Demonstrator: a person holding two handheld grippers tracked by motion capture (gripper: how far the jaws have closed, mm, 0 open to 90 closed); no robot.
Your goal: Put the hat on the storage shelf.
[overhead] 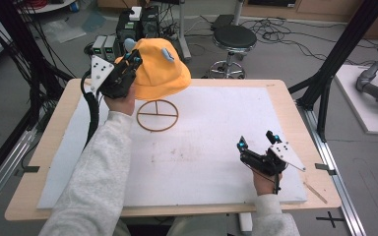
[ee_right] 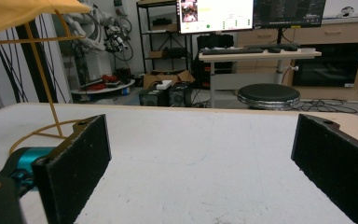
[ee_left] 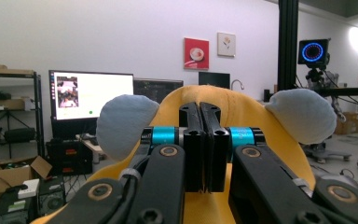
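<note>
Left gripper: black two-jaw left gripper (overhead: 137, 60) held up at the far left of the table, its jaws pressed together on the brim of the hat; in the left gripper view the two pads meet with a thin fold of yellow fabric between them (ee_left: 200, 140).
Right gripper: black two-jaw right gripper (overhead: 257, 139) held low over the near right of the white mat, jaws spread wide with nothing between them (ee_right: 200, 158).
Hat: yellow-orange fabric bucket hat with two pale blue-grey ears (overhead: 160, 66), perched on a thin stand at the far left of the table; one ear stands at each side of the left gripper's jaws in its own view (ee_left: 126, 123).
Stand: slim golden wire hat stand with a ring base (overhead: 157, 115), base flat on the mat, upright rod rising under the hat (ee_right: 42, 79).
Surface: white mat (overhead: 216, 132) lying on a light wooden table (overhead: 295, 105).
Beyond table: round black stool (overhead: 234, 37) on the floor, well apart from both grippers.
</note>
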